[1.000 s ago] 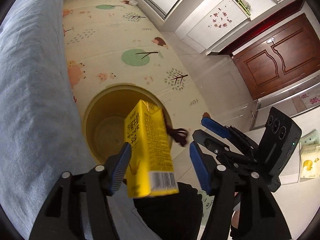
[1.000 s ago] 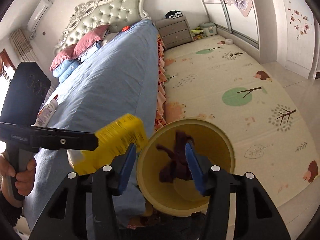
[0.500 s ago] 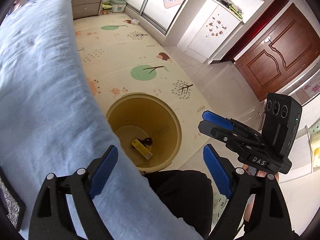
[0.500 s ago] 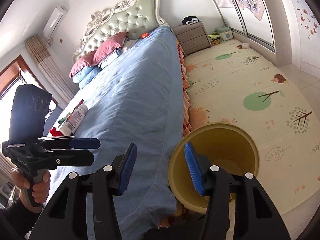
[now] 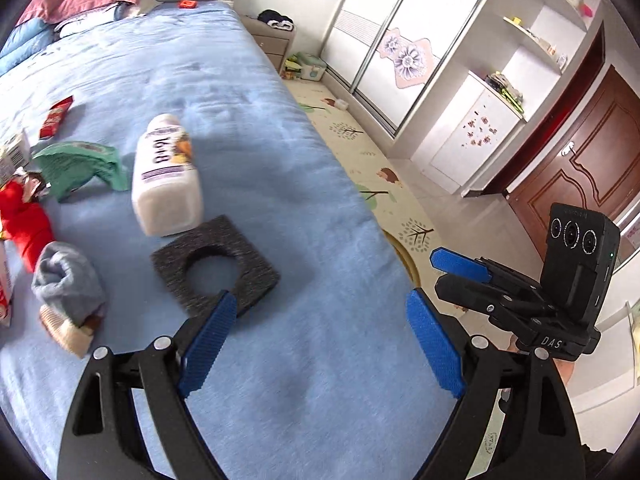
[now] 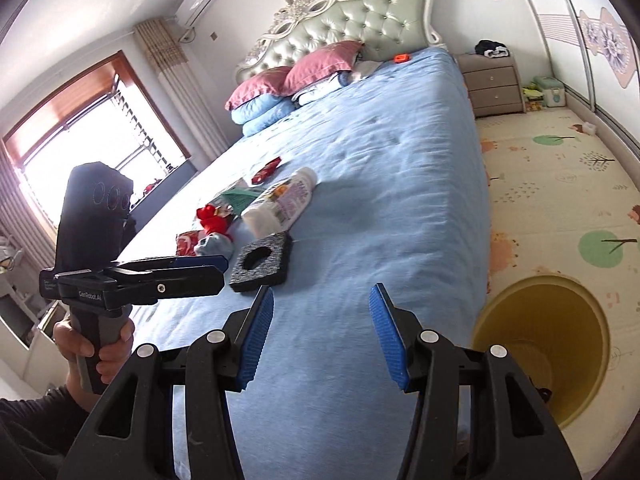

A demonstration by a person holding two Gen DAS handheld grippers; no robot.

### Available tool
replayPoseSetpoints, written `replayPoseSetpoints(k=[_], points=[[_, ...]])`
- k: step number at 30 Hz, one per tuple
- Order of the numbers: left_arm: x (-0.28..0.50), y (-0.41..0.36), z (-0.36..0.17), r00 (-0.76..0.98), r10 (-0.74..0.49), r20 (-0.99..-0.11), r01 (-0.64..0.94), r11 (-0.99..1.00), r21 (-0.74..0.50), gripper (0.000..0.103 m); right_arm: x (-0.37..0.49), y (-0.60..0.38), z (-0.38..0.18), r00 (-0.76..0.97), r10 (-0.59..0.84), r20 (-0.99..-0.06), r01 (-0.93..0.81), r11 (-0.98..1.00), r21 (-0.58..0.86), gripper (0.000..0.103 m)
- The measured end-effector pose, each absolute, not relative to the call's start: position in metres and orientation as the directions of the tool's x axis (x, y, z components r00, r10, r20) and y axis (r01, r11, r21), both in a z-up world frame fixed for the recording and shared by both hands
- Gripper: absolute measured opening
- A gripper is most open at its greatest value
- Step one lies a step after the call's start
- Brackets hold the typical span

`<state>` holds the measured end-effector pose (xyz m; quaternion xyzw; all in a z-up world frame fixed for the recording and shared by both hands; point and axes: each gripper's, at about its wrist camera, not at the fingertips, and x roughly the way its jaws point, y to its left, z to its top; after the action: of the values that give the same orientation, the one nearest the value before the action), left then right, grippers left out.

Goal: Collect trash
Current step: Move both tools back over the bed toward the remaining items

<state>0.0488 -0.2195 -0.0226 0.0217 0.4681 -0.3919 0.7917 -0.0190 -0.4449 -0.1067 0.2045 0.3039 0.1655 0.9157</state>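
Both grippers empty, fingers spread: left gripper [image 5: 320,320] at lower centre, foam square [image 5: 215,264] just left; right gripper [image 6: 322,320] low, bin [image 6: 516,312] lower right

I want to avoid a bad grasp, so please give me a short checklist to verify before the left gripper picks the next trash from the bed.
1. Left gripper open and empty: ok.
2. Right gripper open and empty: ok.
3. Nearest item, dark foam square, lies flat on the bed, just ahead of the left finger: ok.
4. White bottle touching the foam's far edge: cannot tell.
5. Yellow bin stands open on the floor beside the bed: ok.
6. Room left in bin: cannot tell.
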Motion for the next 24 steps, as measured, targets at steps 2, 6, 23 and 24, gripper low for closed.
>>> replayPoseSetpoints(k=[2,6,23,24], points=[[0.052,-0.196,-0.022,0.282,-0.594,-0.754,0.619,0.713,-0.33,0.087,-0.011,-0.429,-0.104,0.748,0.449,-0.488,-0.203,0.856,0.476,0.05],[0.057,-0.157,-0.023,0.316,-0.584,-0.748,0.582,0.742,-0.333,0.087,0.003,-0.399,-0.098,0.724,0.48,-0.495,-0.242,0.849,0.469,0.05],[0.086,-0.093,-0.041,0.39,-0.564,-0.728,0.499,0.794,-0.348,0.087,0.043,-0.343,-0.099,0.682,0.446,-0.579,-0.238,0.884,0.401,0.05],[0.088,-0.093,-0.041,0.394,-0.56,-0.729,0.497,0.797,-0.343,0.087,0.045,-0.343,-0.1,0.685,0.439,-0.582,-0.232,0.888,0.397,0.05]])
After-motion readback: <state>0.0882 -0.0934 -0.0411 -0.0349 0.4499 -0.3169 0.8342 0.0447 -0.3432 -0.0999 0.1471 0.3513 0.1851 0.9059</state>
